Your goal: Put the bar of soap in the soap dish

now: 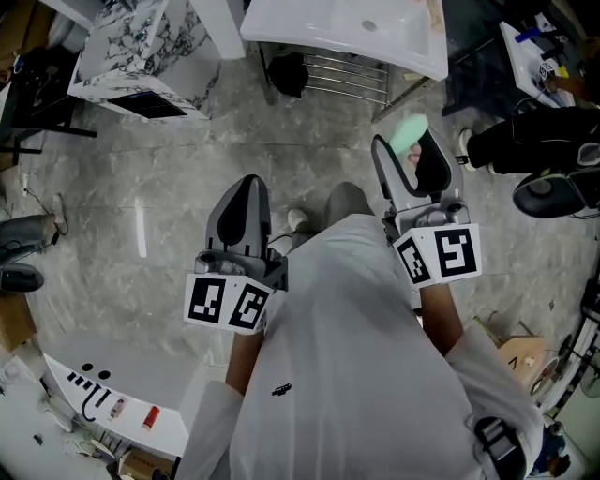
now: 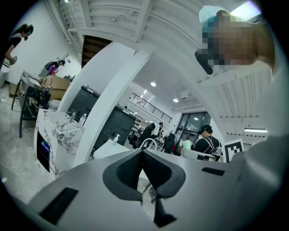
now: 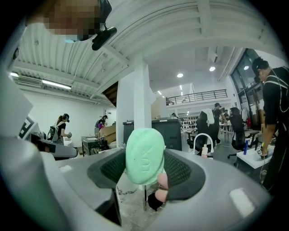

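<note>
Green bar of soap (image 3: 143, 155) is pinched in your right hand-held gripper (image 1: 405, 155), jaws closed on it; your left hand-held gripper (image 2: 142, 158) is closed, empty. You're mid-carry, I judge. No soap dish shows: seek it near the white sink (image 1: 356, 28) at 12 o'clock.

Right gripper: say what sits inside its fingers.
The green soap, clamped between the fingers, its stamped face showing. Its back is covered, and a pink bit below it is partly hidden; I cannot tell what that is.
</note>
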`<action>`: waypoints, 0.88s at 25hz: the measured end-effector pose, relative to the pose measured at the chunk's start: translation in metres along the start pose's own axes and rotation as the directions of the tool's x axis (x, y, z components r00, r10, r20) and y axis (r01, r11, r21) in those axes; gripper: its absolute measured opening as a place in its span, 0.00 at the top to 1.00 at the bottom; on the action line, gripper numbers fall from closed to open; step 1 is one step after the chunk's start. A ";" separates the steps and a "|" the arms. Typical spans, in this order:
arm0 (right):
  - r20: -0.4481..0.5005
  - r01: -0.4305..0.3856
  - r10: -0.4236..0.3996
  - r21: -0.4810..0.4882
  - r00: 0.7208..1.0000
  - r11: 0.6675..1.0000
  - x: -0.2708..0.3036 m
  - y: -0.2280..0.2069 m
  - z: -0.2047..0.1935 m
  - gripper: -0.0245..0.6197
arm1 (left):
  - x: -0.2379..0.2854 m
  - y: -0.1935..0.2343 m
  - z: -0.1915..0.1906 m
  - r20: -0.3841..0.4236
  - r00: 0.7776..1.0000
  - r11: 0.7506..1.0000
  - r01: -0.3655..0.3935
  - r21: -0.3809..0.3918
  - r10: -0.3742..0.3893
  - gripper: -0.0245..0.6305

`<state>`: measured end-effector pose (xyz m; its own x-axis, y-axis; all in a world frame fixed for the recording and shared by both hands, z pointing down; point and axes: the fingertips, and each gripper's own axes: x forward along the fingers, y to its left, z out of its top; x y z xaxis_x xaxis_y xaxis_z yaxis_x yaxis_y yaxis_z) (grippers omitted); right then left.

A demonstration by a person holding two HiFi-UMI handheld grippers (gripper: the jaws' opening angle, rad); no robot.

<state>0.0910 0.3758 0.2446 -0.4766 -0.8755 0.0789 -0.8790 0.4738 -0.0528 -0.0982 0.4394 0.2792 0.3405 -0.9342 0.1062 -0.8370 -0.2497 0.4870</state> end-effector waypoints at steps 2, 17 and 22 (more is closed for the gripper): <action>-0.006 0.010 -0.010 -0.008 1.000 1.000 -0.002 -0.001 -0.001 0.53 | 0.002 0.000 -0.002 -0.010 1.000 1.000 0.016 -0.004 -0.016 0.95; 0.013 0.061 -0.061 0.014 0.998 0.998 0.008 -0.029 0.002 0.53 | 0.043 -0.005 -0.004 -0.075 0.994 0.997 0.077 0.018 -0.075 0.95; -0.015 0.046 -0.045 0.015 0.999 0.999 0.032 -0.039 -0.006 0.53 | 0.062 -0.002 0.001 -0.075 0.995 0.998 0.061 0.003 -0.061 0.95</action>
<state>0.1102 0.3301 0.2555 -0.4363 -0.8947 0.0959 -0.8996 0.4318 -0.0643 -0.0759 0.3821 0.2838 0.4223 -0.8953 0.1414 -0.8157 -0.3074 0.4900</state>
